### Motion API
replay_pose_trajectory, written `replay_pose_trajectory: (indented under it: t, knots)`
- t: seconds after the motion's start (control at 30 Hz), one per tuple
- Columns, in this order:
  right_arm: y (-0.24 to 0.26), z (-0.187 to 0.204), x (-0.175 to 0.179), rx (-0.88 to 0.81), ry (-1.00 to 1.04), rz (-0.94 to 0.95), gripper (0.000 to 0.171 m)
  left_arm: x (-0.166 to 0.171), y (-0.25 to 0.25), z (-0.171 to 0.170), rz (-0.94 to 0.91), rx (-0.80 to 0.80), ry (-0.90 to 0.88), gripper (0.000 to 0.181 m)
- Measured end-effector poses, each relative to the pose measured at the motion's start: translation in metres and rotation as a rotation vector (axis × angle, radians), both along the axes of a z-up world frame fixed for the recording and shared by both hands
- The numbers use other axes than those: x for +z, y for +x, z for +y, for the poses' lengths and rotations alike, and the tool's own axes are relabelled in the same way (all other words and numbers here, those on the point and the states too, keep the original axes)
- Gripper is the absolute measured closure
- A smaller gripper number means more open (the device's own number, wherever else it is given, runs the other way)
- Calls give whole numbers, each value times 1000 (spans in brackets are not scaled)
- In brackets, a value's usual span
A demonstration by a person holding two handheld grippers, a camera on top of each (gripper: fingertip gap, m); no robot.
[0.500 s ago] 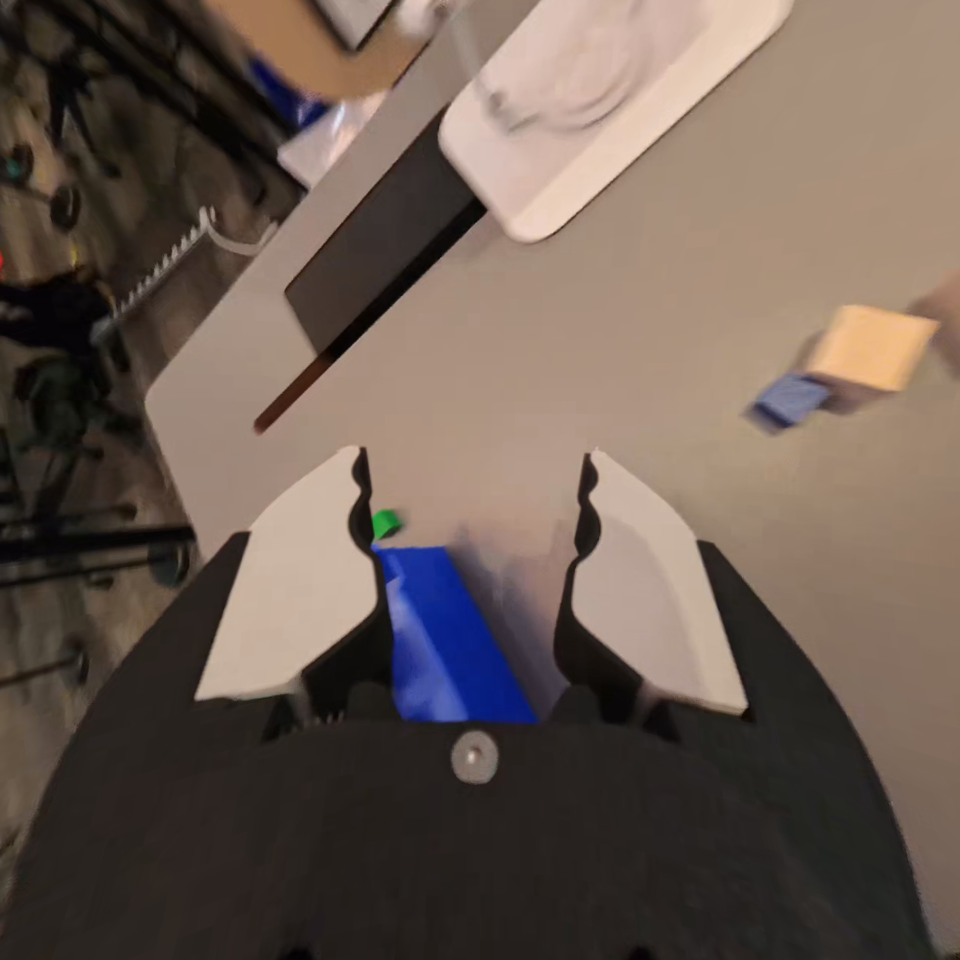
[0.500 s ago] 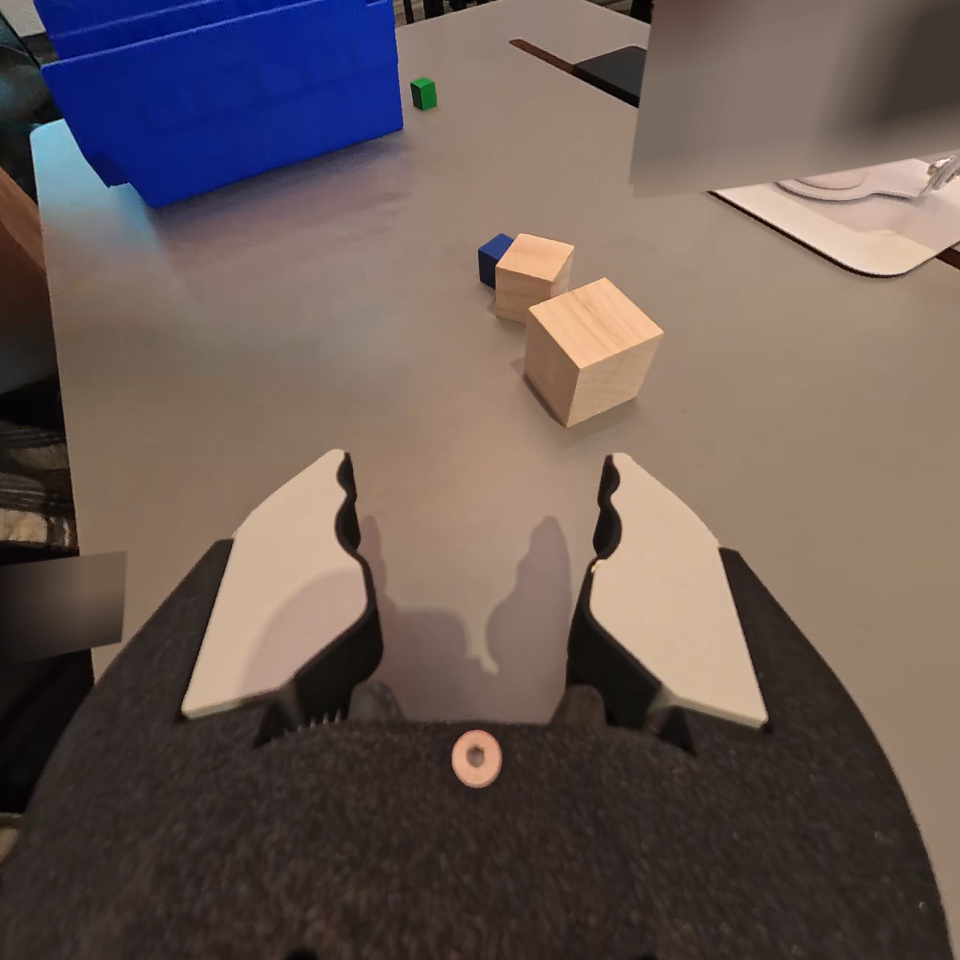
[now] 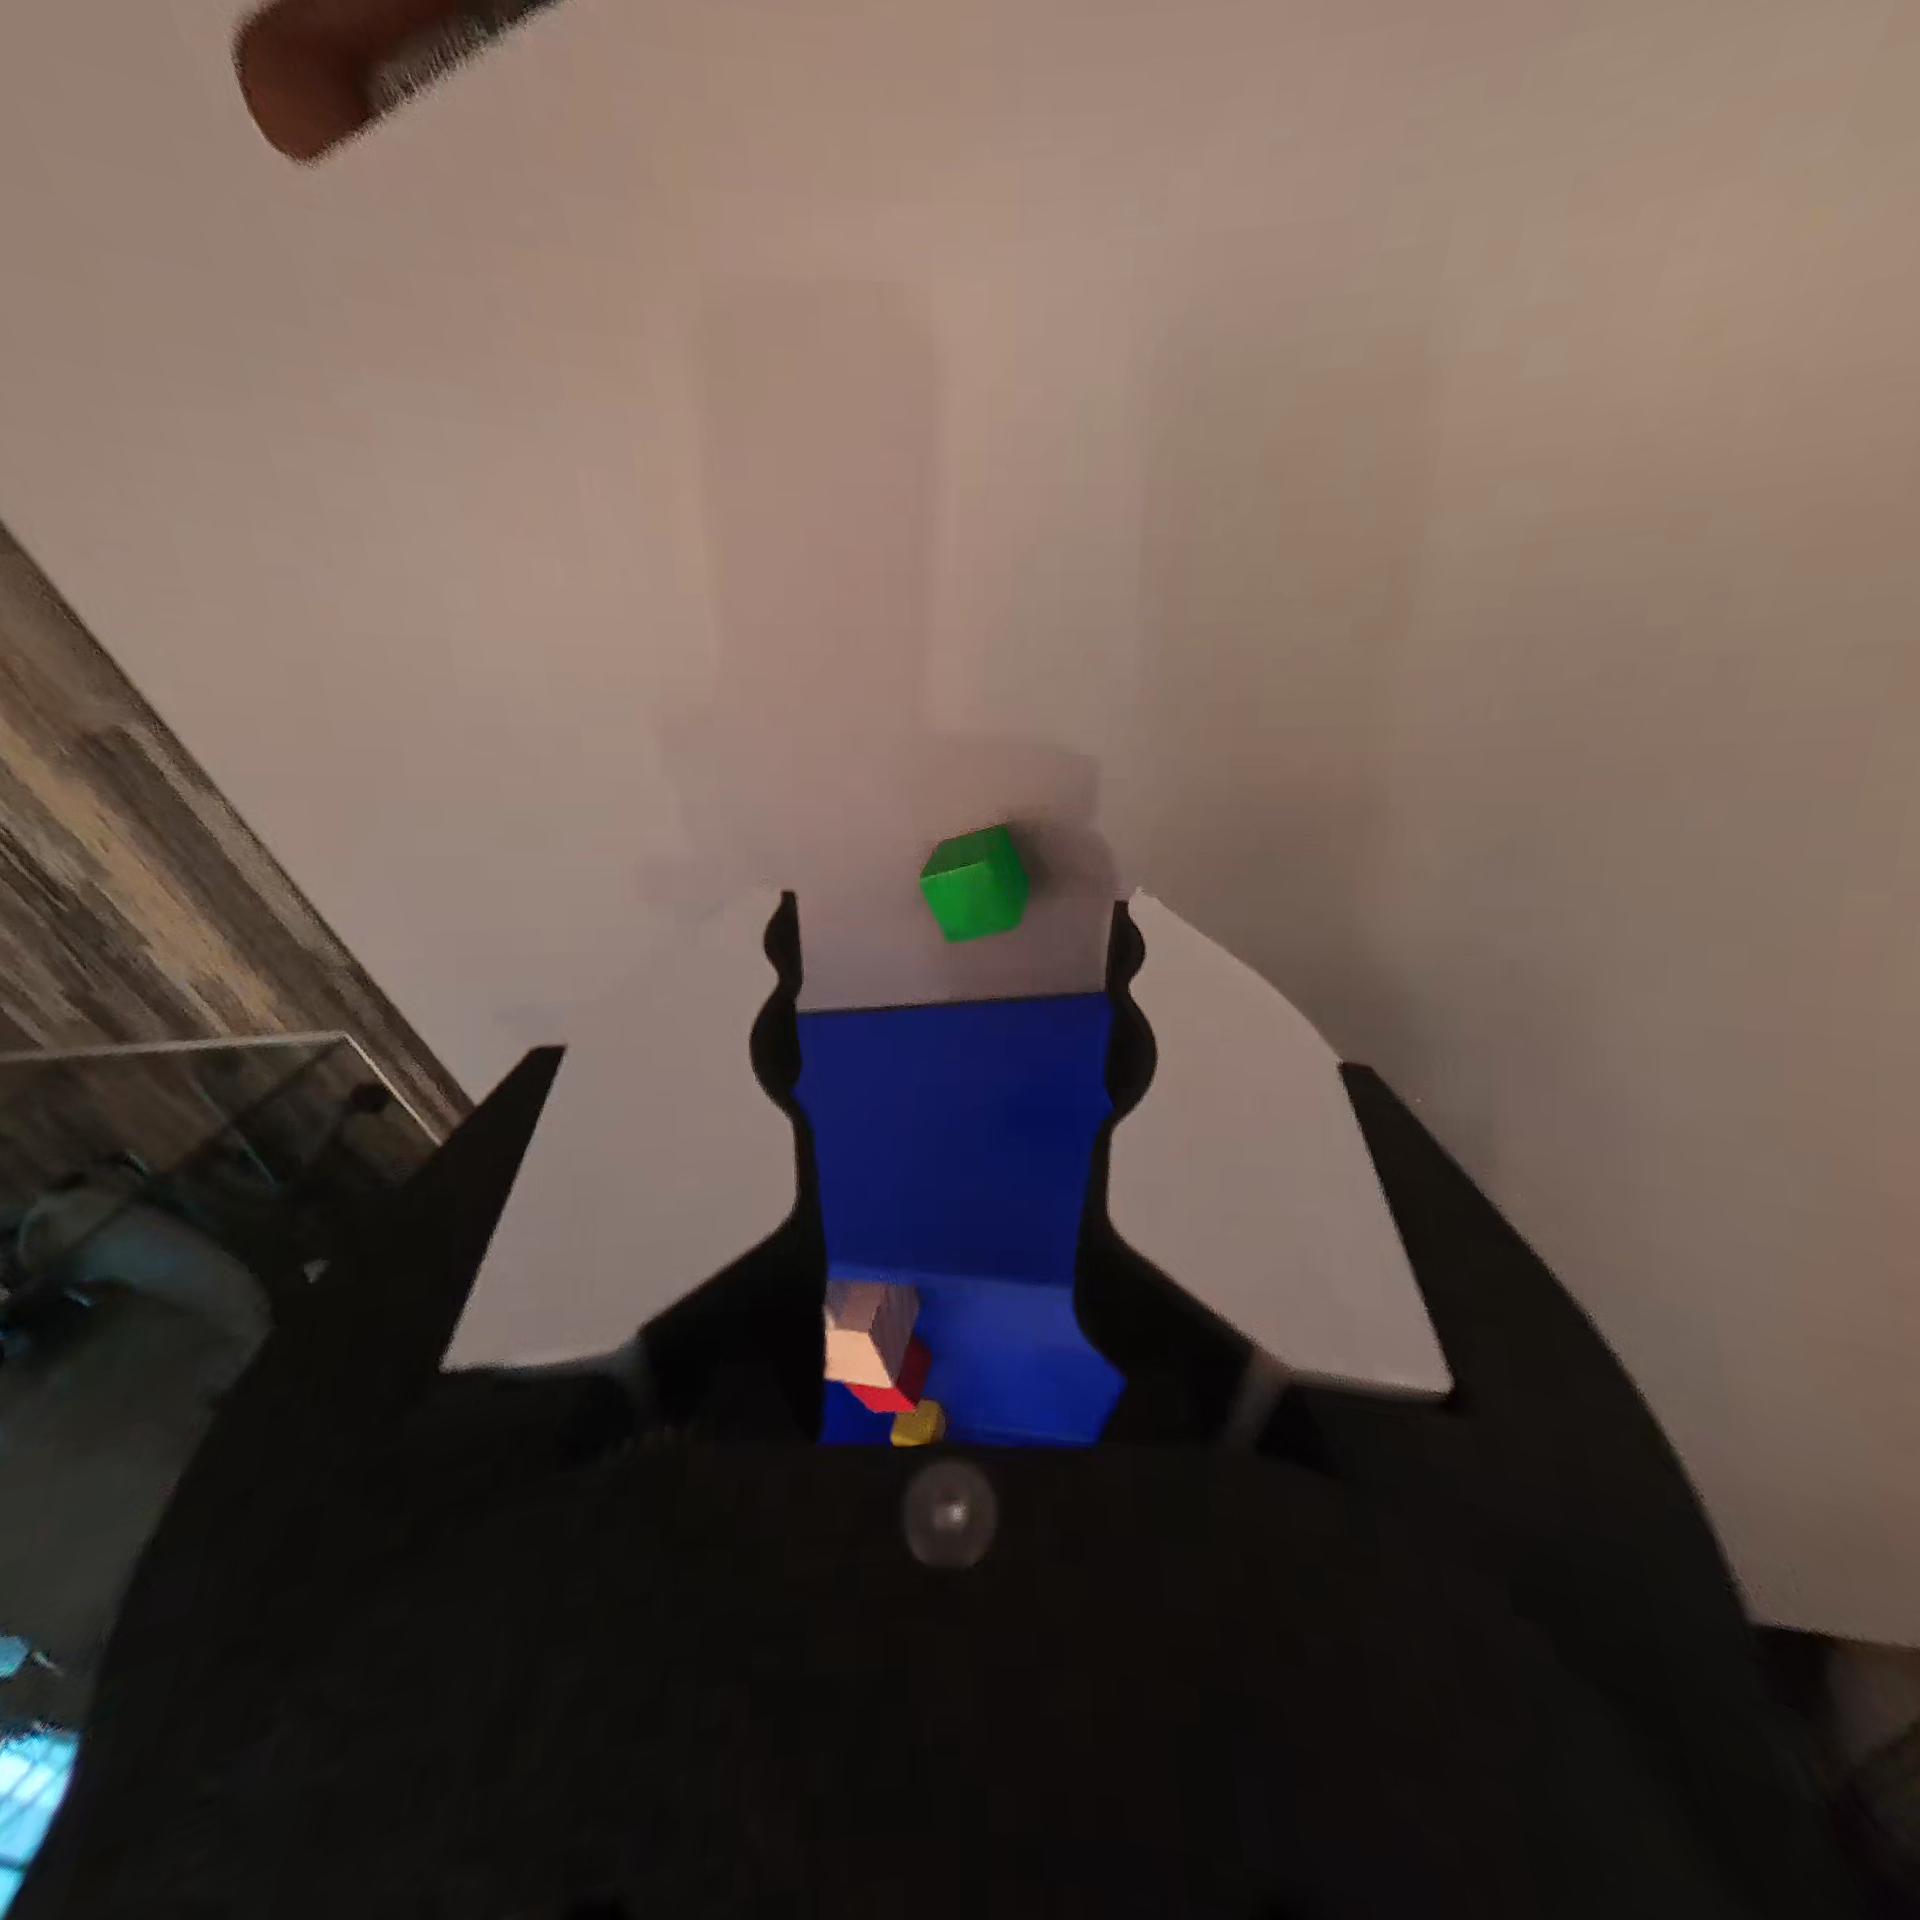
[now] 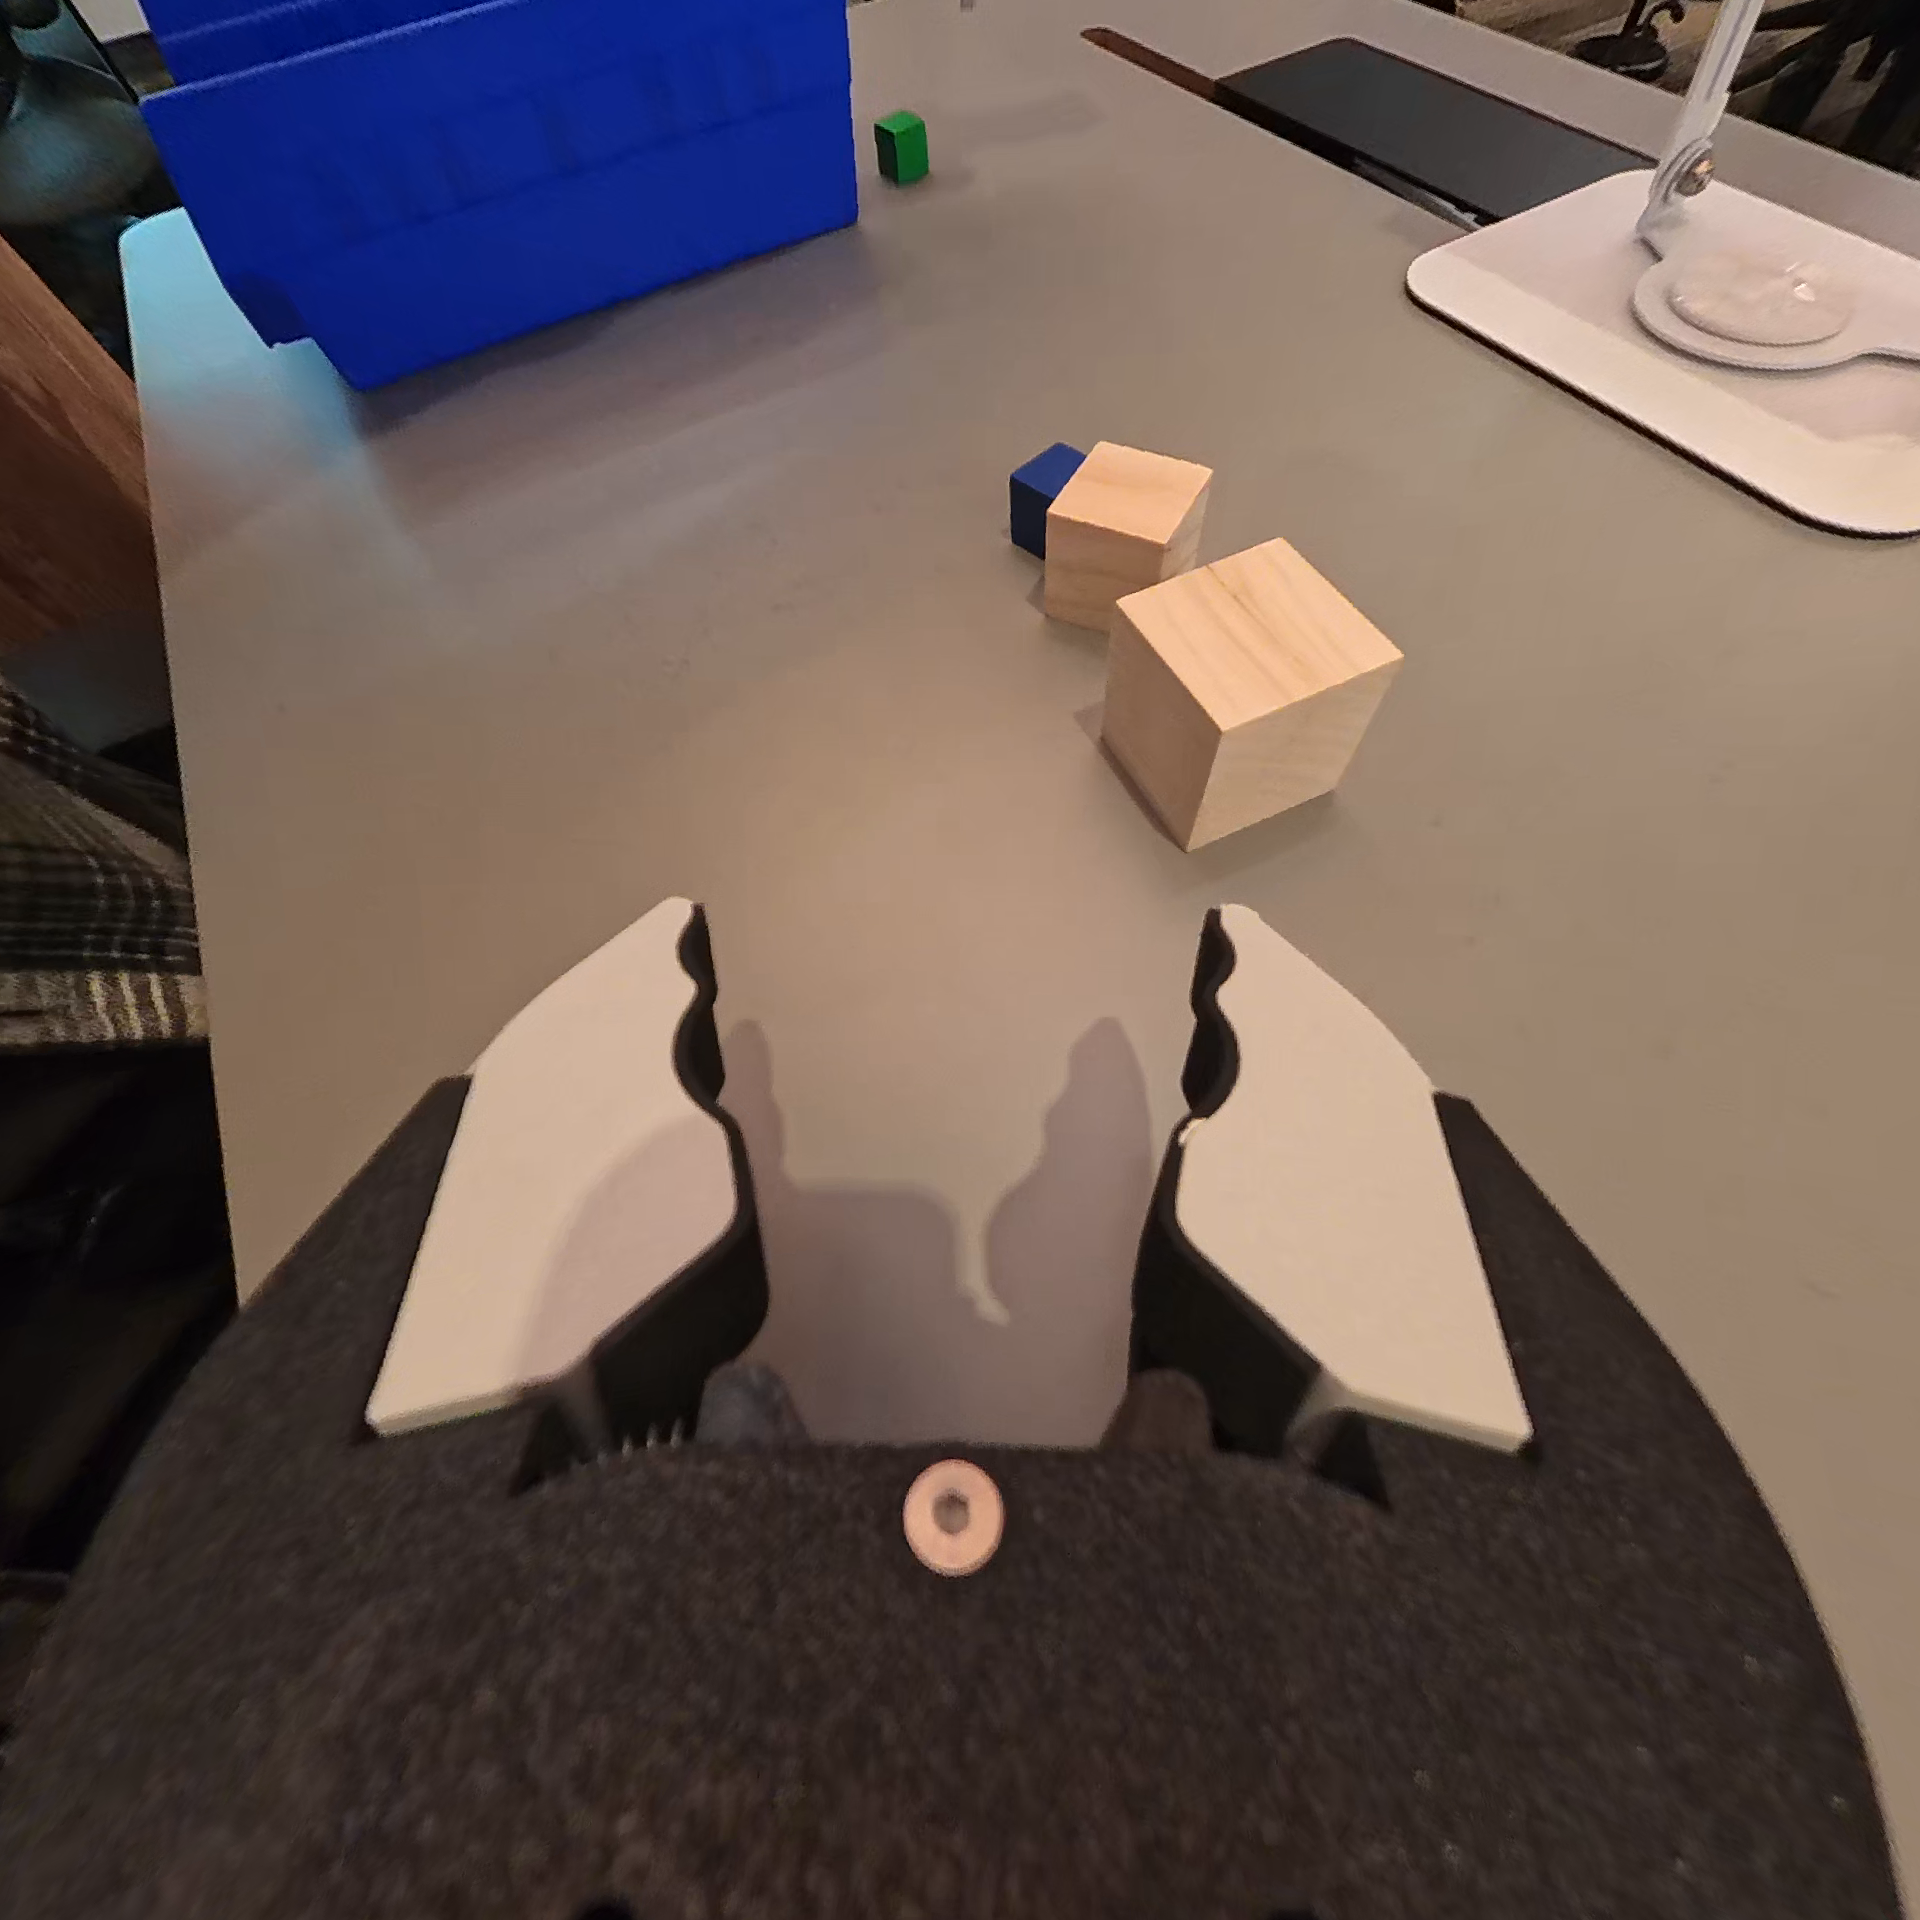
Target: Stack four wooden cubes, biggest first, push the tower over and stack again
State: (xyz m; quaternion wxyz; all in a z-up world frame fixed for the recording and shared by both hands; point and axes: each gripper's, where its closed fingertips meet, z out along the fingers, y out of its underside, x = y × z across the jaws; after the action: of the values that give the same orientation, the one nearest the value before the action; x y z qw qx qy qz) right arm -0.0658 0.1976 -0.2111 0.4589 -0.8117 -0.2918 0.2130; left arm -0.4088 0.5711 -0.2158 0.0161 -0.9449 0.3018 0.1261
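A: Risk here? Four blocks scattered, none stacked. Green block (image 3: 975,883) way off at the far end by the blue bin (image 4: 499,177), easy to nudge off or bump into the bin. Blue block (image 4: 1042,494) touching the middle block (image 4: 1125,535), so could get dragged along.

B: Yep. Big block (image 4: 1247,691) nearest, right of centre. Right gripper (image 4: 956,920) low over the table (image 4: 623,727), level-ish, jaws wide, empty. Left gripper (image 3: 951,904) tipped down above the bin, also wide, nothing held.

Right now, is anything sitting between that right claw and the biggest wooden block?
Nothing visible does. Bare grey table lies between the open right gripper and the big wooden cube. The smaller wooden cube and the blue cube sit beyond it.
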Motion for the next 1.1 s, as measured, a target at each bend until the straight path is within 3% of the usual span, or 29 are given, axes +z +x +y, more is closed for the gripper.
replay_pose_trajectory:
  t: [0.43, 0.87, 1.1]
  knots:
    - [-4, -2, -2, 25, -17, 12, 84, -34, -24, -6, 20, 160, -193, 136]
    - [-6, -3, 0, 32, -21, 22, 84, -52, -32, -15, 116, 155, -299, 138]
    - [-3, -2, 4, 17, -7, 28, 85, -61, -32, -19, 123, 127, -365, 159]
